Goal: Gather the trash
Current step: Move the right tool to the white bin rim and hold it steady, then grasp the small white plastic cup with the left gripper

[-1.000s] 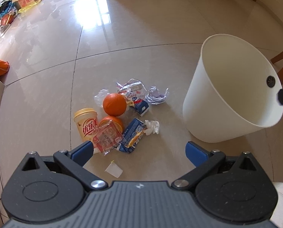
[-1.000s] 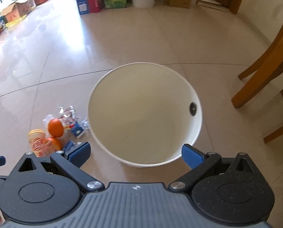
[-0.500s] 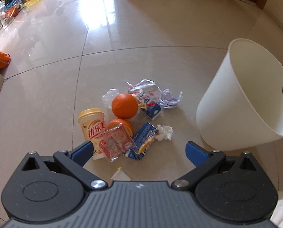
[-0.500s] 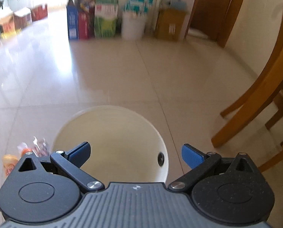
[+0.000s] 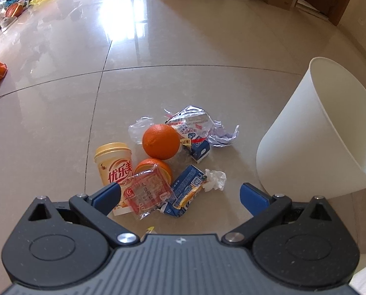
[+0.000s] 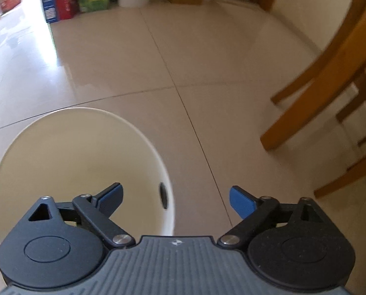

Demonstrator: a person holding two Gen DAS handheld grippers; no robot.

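With the left tool (image 5: 180, 194) wide open and empty over the litter, the right tool (image 6: 175, 198) is closing astride the white bin's rim (image 6: 167, 184), seemingly to steady it.

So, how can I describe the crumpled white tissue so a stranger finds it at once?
Start at the white bin on the tiled floor, then look at the trash pile beside it. The crumpled white tissue lies on the pile's edge nearest the bin, touching the blue carton; it alone is plain white and unprinted.
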